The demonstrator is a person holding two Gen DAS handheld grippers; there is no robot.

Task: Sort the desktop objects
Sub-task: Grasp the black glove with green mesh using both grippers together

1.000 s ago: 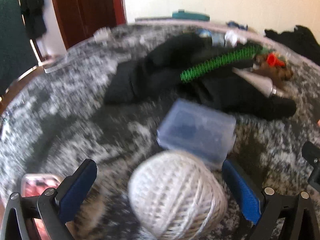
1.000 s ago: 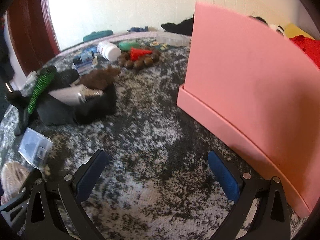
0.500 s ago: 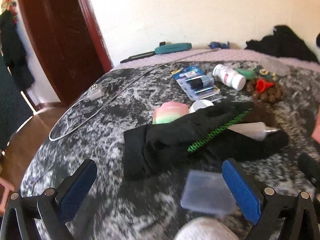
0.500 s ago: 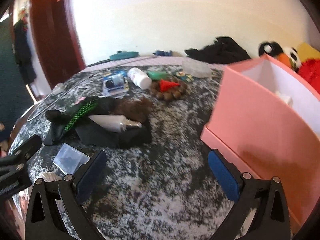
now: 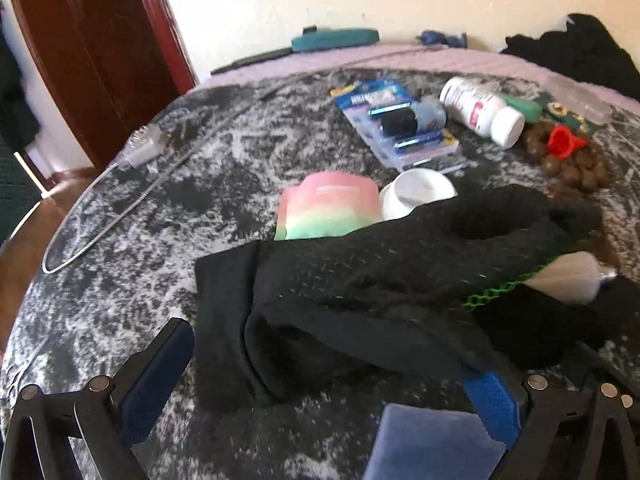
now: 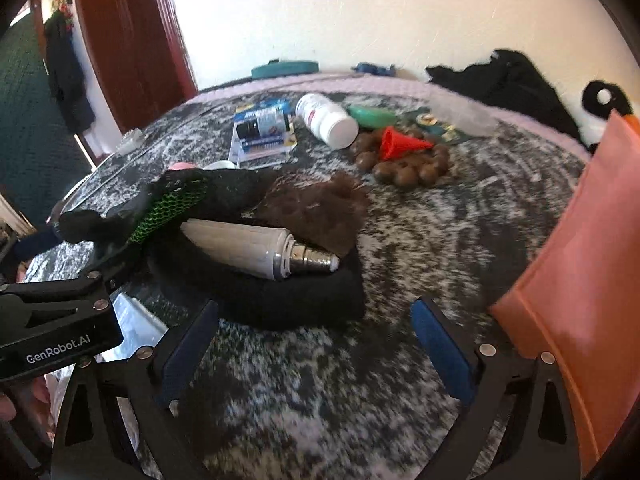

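A black cloth (image 5: 372,288) lies bunched on the mottled table, with a green mesh sleeve (image 6: 168,204) and a white and silver cone-tipped tube (image 6: 256,248) on it. My left gripper (image 5: 324,380) is open just in front of the cloth, a clear plastic box (image 5: 432,444) between its fingers near the right one. My right gripper (image 6: 316,344) is open and empty over bare table, in front of the cloth (image 6: 264,292). The left gripper's body (image 6: 56,320) shows at the left of the right wrist view.
Behind the cloth lie a pink-green roll (image 5: 328,208), a white cap (image 5: 416,196), a battery pack (image 5: 396,124), a white pill bottle (image 5: 480,112), brown beads (image 6: 404,164) with a red cone (image 6: 400,144). A pink box (image 6: 584,264) stands right. A cable (image 5: 120,200) runs left.
Both grippers have moved forward toward the black cloth. The ball of twine has dropped out of the left view. The pink box has slid to the right edge of the right view.
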